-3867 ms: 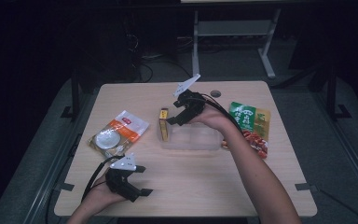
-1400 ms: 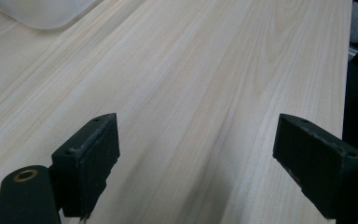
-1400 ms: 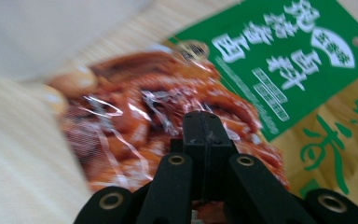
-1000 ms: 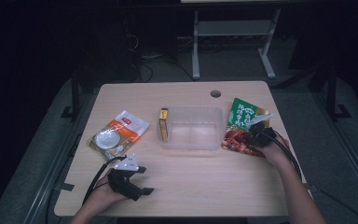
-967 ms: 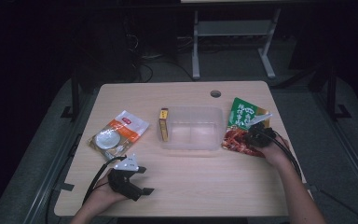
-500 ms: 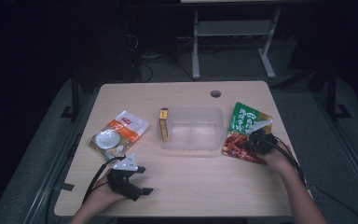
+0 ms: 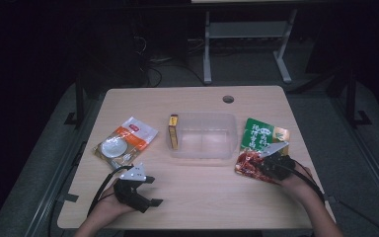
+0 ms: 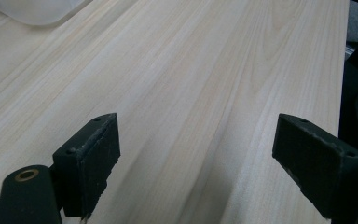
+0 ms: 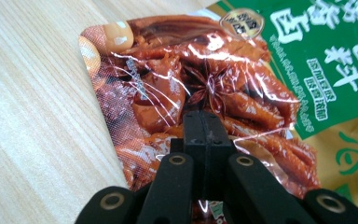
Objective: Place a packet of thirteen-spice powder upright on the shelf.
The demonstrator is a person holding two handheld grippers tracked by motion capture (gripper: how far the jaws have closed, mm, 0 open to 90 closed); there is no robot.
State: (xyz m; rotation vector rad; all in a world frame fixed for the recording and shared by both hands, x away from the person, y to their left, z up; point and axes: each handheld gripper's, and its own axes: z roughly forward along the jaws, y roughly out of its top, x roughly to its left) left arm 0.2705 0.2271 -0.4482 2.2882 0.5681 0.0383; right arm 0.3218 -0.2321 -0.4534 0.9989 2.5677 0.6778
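A snack packet [image 7: 259,140], green at its far end and red at its near end, lies on the right side of the wooden table [image 7: 212,197]. My right gripper [image 7: 268,161] rests on its red end. In the right gripper view the jaws are pressed together on the shiny red film [image 9: 177,70], so the right gripper [image 9: 207,116] is shut on the packet. My left gripper [image 7: 152,190] rests at the front left with its jaws wide apart. In its own view the left gripper [image 8: 205,154] has only bare wood between its fingers.
A clear plastic box [image 7: 202,116] stands at mid-table, with a small yellow carton [image 7: 173,131] at its left end. An orange and white packet [image 7: 126,140] lies to the left. A cable hole [image 7: 228,98] sits near the far edge. The box's corner [image 8: 37,9] shows ahead of the left gripper.
The right hand has drawn back toward the table's near edge, and the snack packet has slid with it. The left gripper has stayed in place.
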